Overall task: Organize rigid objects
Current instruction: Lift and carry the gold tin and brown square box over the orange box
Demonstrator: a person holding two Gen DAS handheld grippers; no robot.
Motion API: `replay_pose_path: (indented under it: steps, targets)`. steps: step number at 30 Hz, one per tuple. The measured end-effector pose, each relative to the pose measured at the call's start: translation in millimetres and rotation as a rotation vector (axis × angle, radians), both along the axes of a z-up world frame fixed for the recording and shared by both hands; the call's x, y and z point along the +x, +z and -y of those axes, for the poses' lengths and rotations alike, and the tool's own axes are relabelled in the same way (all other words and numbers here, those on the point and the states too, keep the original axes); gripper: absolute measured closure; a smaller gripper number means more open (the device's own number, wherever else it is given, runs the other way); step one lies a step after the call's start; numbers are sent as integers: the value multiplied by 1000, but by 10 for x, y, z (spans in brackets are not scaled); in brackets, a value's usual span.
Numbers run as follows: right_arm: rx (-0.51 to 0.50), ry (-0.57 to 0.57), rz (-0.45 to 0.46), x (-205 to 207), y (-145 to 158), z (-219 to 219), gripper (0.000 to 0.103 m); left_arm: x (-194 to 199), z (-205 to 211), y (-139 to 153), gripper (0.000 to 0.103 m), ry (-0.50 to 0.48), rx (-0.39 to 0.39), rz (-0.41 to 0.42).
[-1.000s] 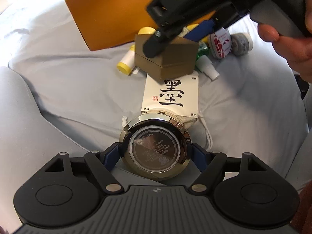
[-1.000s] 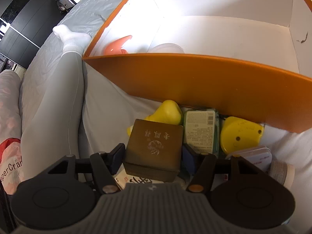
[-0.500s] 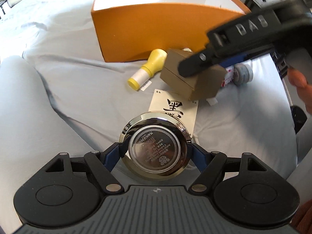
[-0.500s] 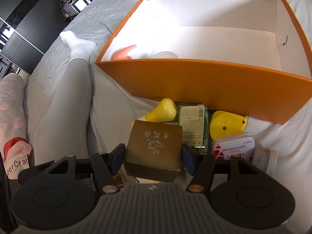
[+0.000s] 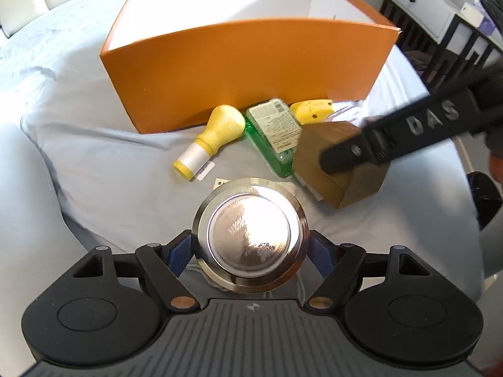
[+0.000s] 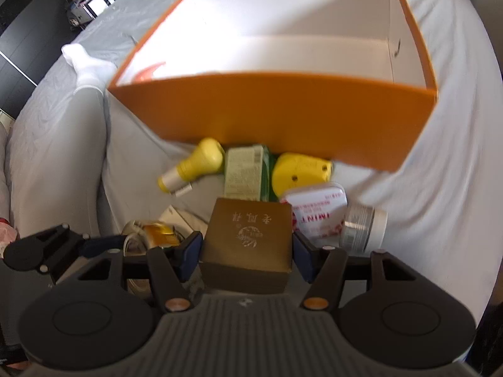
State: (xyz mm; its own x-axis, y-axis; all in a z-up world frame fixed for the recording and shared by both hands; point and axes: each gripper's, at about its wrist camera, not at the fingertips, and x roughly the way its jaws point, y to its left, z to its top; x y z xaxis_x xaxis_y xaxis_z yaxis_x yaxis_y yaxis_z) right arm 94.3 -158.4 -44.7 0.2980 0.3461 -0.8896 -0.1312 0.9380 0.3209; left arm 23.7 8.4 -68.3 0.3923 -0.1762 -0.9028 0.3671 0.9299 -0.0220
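Left gripper clamps a round metal tin between both pads, lifted off the grey sheet. Right gripper pinches a brown box, also lifted. Ahead of both: open orange box; yellow bottle, green bottle against its near wall.

A home bedroom was indicated: a bed covered by a grey sheet, a white drawer unit beside it, a socked foot rested on it.
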Motion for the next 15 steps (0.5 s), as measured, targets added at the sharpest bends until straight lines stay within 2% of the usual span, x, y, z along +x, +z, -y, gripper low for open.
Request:
replay_pose_path:
  steps: [5, 15]
  targets:
    - [15, -19, -94, -35, -203, 68, 42, 2, 19, -33, 14, 31, 15, 36]
    - [16, -37, -88, -4, -199, 75, 43, 9, 38, -61, 14, 44, 0, 76]
